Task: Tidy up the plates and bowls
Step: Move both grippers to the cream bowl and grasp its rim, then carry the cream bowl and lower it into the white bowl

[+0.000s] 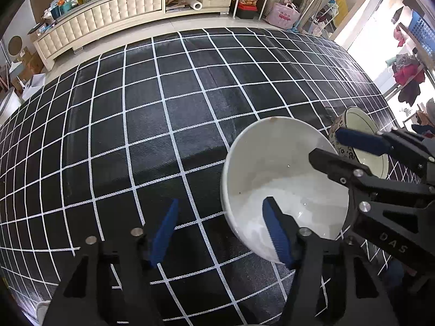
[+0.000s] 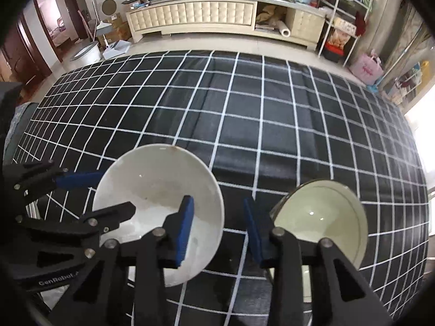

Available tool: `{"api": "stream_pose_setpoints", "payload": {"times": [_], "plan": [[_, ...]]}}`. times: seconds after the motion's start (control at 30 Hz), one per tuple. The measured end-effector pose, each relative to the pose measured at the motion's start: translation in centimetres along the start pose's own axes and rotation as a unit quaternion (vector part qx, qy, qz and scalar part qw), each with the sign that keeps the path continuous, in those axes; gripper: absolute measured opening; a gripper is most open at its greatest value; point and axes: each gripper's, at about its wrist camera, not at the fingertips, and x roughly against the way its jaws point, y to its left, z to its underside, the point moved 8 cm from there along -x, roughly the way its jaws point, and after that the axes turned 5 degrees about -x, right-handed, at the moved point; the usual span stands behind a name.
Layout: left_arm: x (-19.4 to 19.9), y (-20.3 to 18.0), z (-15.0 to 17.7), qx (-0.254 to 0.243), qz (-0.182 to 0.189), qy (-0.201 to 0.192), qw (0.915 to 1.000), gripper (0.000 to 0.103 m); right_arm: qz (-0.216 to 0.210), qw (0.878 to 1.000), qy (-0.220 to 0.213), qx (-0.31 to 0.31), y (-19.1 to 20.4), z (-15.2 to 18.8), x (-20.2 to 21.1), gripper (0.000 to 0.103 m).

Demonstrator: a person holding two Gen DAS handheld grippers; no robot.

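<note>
A white bowl (image 1: 274, 168) sits on the black checked tablecloth (image 1: 136, 108); it also shows in the right wrist view (image 2: 160, 187). A patterned bowl with a cream inside (image 1: 361, 133) stands just right of it, also in the right wrist view (image 2: 323, 214). My left gripper (image 1: 220, 228) is open, its right finger inside the white bowl and its left finger outside over the cloth. My right gripper (image 2: 220, 231) is open over the gap between the two bowls, its left finger over the white bowl's rim. Neither holds anything.
The tablecloth (image 2: 244, 108) covers a wide table. Beyond its far edge stands a long cream cabinet (image 2: 217, 16) with clutter on top. A white shelf rack (image 2: 342, 24) and a pink bag (image 2: 367, 68) stand at the right.
</note>
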Motion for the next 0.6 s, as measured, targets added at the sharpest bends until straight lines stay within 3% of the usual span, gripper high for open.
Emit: {"api": "stream_pose_setpoints", "payload": {"times": [0.03, 0.1, 0.23, 0.3, 0.6], "plan": [[0.0, 0.0, 0.0, -0.001, 0.000, 0.000, 1.0000, 0.053, -0.002, 1.000, 0.004, -0.005, -0.1, 0.1, -0.2, 0.033], [0.0, -0.2, 0.0, -0.002, 0.003, 0.001, 1.0000, 0.046, -0.004, 1.000, 0.009, -0.011, -0.2, 0.3, -0.4, 0.018], [-0.3, -0.4, 0.2, 0.011, 0.035, 0.003, 0.9993, 0.023, -0.018, 0.999, 0.018, -0.033, -0.3, 0.9, -0.6, 0.014], [-0.3, -0.6, 0.2, 0.017, 0.050, 0.004, 0.9986, 0.018, -0.018, 0.999, 0.026, -0.042, -0.4, 1.4, -0.7, 0.013], [0.4, -0.9, 0.0, 0.015, 0.027, 0.000, 0.9995, 0.014, -0.019, 0.997, 0.010, -0.078, -0.3, 1.5, 1.0, 0.008]]}}
